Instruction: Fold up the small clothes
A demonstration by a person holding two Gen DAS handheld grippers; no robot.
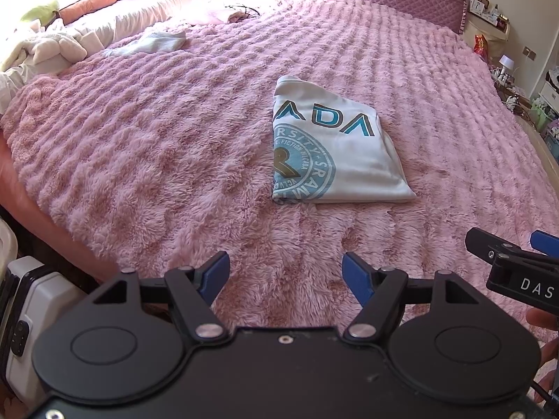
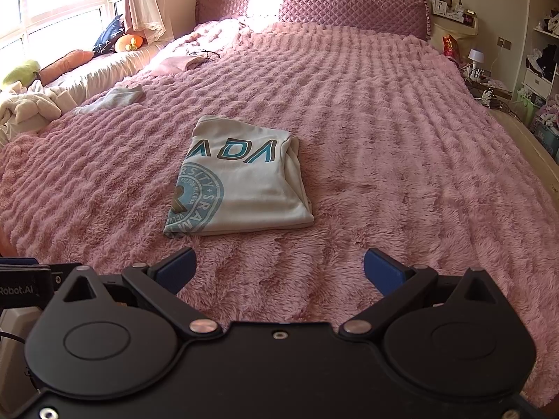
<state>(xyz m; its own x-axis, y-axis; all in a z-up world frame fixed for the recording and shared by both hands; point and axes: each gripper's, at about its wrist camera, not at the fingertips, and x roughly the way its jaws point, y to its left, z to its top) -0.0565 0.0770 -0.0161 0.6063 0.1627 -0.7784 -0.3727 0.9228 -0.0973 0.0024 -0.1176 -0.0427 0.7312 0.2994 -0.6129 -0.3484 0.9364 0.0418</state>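
Note:
A white T-shirt (image 1: pixel 332 146) with teal lettering and a round teal print lies folded into a compact rectangle on the pink fluffy bedspread (image 1: pixel 174 132). The right wrist view shows the same T-shirt (image 2: pixel 241 181) ahead and slightly left. My left gripper (image 1: pixel 284 279) is open, held back near the bed's front edge, with nothing between its blue pads. My right gripper (image 2: pixel 279 272) is open too, empty, and short of the shirt. The right gripper's fingers (image 1: pixel 517 262) show at the right edge of the left wrist view.
A pale blue-white garment (image 2: pixel 115 99) lies at the far left of the bedspread (image 2: pixel 384 132), and a pink cloth with a black cord (image 2: pixel 185 61) lies further back. Plush toys and pillows (image 2: pixel 31 104) line the window side. A quilted headboard (image 2: pixel 314 3) and cluttered shelves (image 2: pixel 538 70) stand beyond.

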